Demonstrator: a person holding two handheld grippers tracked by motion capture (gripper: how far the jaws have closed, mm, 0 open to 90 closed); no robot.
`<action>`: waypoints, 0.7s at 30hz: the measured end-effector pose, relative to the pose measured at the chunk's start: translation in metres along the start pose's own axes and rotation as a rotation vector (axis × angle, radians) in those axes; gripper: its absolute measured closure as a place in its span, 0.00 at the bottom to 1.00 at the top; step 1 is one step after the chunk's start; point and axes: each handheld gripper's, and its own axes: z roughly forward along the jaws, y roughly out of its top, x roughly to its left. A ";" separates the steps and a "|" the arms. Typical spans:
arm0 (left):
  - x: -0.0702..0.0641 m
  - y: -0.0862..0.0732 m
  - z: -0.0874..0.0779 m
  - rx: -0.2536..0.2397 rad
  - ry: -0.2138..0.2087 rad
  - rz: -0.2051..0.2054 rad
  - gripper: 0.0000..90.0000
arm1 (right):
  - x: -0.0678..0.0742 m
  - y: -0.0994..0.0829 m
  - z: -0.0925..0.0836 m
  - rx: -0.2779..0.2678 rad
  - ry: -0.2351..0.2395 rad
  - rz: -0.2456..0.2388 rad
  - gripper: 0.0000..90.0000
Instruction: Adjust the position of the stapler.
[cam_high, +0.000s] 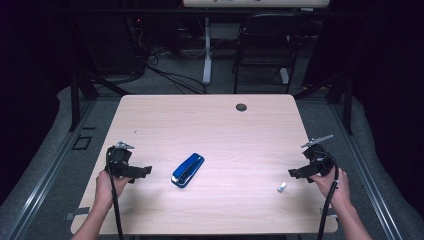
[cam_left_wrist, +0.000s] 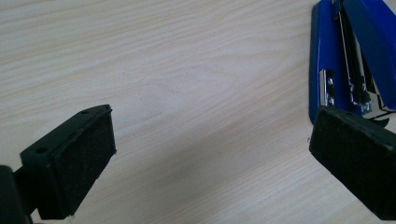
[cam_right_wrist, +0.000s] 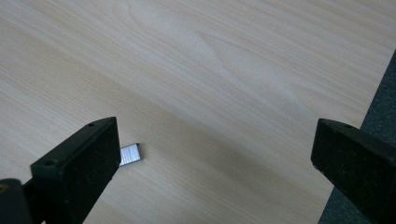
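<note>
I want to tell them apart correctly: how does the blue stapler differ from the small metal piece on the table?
The stapler is blue and much larger; the metal piece is silvery and tiny. The stapler lies near the table's middle, closer to the left gripper; the metal piece lies beside the right gripper. Both rest flat on the table, untouched.

On the table (cam_high: 210, 120), the stapler (cam_high: 187, 170) lies right of my left gripper (cam_high: 145, 171); the staple strip (cam_high: 282, 187) sits just before my right gripper (cam_high: 294, 173).

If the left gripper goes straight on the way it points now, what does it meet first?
Probably the blue stapler: the open left gripper points across the table toward it. In the left gripper view the stapler sits off-centre, so it might pass beside it.
</note>
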 end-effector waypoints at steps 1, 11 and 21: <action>-0.001 0.000 0.000 0.001 -0.001 -0.003 0.01 | 0.000 0.000 0.000 0.001 -0.009 -0.007 0.01; -0.008 0.001 -0.003 -0.020 -0.032 0.013 0.00 | 0.005 0.002 0.001 0.009 0.002 -0.024 0.03; -0.033 0.007 -0.002 -0.032 -0.073 0.076 0.00 | 0.005 0.002 0.002 0.014 0.003 -0.024 0.03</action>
